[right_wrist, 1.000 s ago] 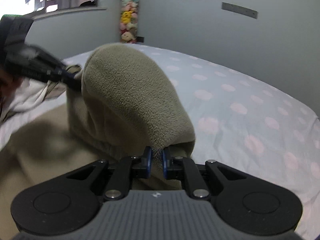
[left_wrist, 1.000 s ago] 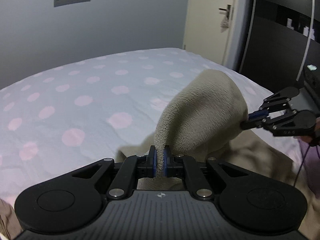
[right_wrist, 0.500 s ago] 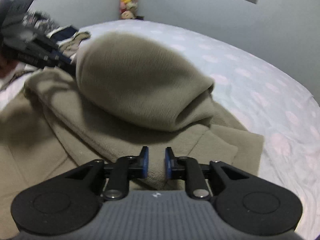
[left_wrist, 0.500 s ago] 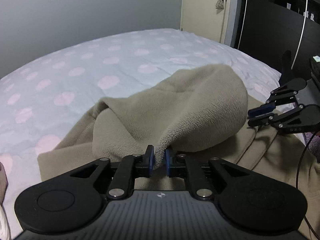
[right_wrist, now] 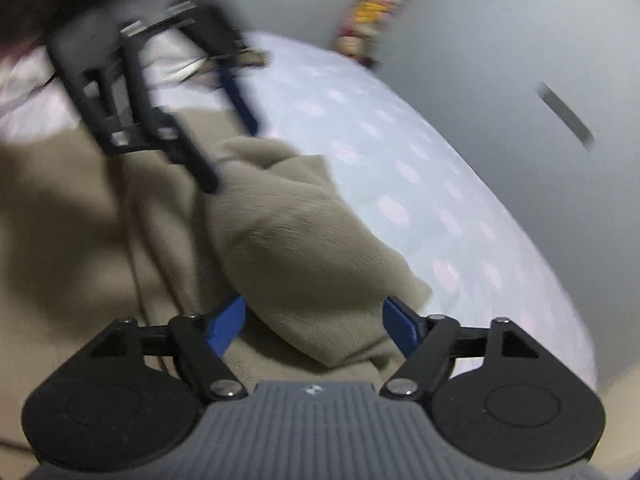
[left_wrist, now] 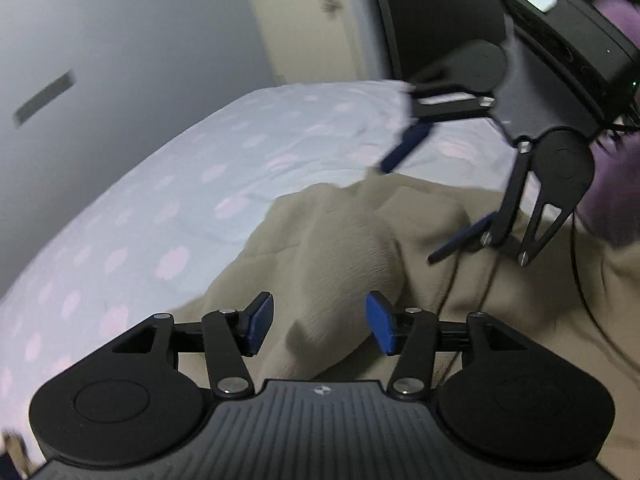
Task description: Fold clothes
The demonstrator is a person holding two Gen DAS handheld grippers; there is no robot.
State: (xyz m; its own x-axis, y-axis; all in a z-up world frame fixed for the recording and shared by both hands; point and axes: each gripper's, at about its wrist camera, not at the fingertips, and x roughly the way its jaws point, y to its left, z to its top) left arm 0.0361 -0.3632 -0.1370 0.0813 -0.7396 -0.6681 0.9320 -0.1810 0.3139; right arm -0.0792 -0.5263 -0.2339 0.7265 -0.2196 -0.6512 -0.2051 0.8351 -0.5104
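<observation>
A beige fleece garment (left_wrist: 344,240) lies on the bed, with a folded-over flap resting on top of it; it also shows in the right wrist view (right_wrist: 296,248). My left gripper (left_wrist: 318,326) is open and empty, just above the flap's near edge. My right gripper (right_wrist: 314,326) is open and empty over the same flap. In the left wrist view the right gripper (left_wrist: 420,204) hovers open above the garment at the right. In the right wrist view the left gripper (right_wrist: 236,136) appears blurred at the upper left, open.
The bed has a pale sheet with pink dots (left_wrist: 180,208), stretching left and back to a grey wall. A cream door (left_wrist: 312,20) and dark wardrobe (left_wrist: 440,12) stand behind. Stuffed toys (right_wrist: 372,12) hang in the far corner. A cable (left_wrist: 452,288) trails over the garment.
Both grippers held the fleece flap raised, then laid it down on the garment. The right opened first, then the left; both are now wide open and lifted off the cloth.
</observation>
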